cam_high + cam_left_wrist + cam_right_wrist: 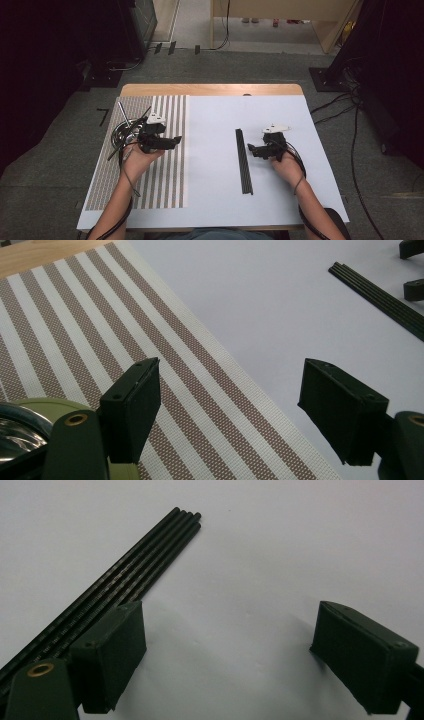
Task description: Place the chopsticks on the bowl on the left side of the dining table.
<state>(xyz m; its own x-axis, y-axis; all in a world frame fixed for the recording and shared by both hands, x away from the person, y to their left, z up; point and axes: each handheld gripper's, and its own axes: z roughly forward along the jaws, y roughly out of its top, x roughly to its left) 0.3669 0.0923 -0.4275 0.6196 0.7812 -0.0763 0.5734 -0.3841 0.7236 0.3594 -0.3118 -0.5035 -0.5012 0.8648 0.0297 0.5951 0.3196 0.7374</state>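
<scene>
A bundle of several thin black rods (244, 162) lies lengthwise on the white table cover (210, 200), right of centre. My right gripper (252, 149) sits just right of the rods, pointing left at them. In the right gripper view it (230, 615) stands open, with the rods (130, 565) running under its left jaw and bare cover between the jaws. My left gripper (176, 141) hovers over the striped mat (165, 180), pointing right. The left gripper view shows it (230, 375) open and holding nothing, with the rods (380, 297) far off at the top right.
A shiny metal bowl (122, 134) with long utensils stands on the mat's left part, just behind my left hand; its rim (15, 430) is in the left gripper view's corner. Dark equipment and cables surround the table on the floor.
</scene>
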